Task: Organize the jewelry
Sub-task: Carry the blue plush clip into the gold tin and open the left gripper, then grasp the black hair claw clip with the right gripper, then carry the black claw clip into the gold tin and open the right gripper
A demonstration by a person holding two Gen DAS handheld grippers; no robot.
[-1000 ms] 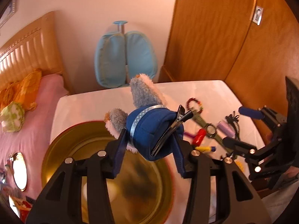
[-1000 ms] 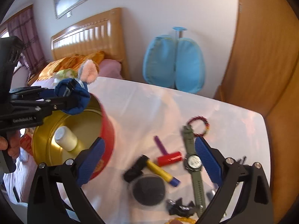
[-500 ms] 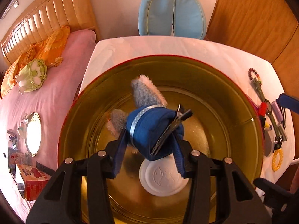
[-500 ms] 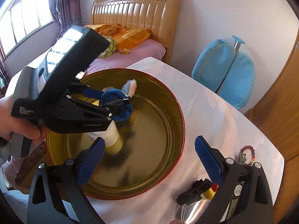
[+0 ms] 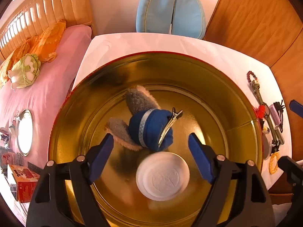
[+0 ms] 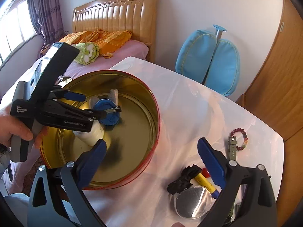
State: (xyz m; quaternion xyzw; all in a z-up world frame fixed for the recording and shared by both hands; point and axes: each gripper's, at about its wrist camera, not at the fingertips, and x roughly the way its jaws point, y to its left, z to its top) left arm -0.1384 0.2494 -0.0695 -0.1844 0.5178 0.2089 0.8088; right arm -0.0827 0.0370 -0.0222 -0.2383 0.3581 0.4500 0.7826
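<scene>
A blue plush hair clip (image 5: 151,128) with grey ears and a metal clip lies inside the round gold tin (image 5: 236,102), beside a white jar (image 5: 162,176). My left gripper (image 5: 151,155) is open above the tin, its jaws wide on both sides of the clip, not touching it. In the right wrist view the clip (image 6: 108,111) lies in the tin (image 6: 151,124) under the left gripper (image 6: 89,106). My right gripper (image 6: 151,158) is open and empty over the tin's near rim. A bead bracelet (image 6: 240,138), green watch (image 6: 233,149) and black hair tie (image 6: 183,179) lie on the white table.
A round mirror compact (image 6: 193,202), a yellow and blue tube (image 6: 204,181) and a yellow bracelet (image 5: 273,162) lie at the table's right. A bed (image 5: 47,83) with pillows is left of the table, a blue cushion (image 6: 208,62) behind it, wooden doors (image 5: 255,19) at right.
My left gripper has opened and let go of the plush hair clip, which now lies in the tin. A second ago it held the clip above the table.
</scene>
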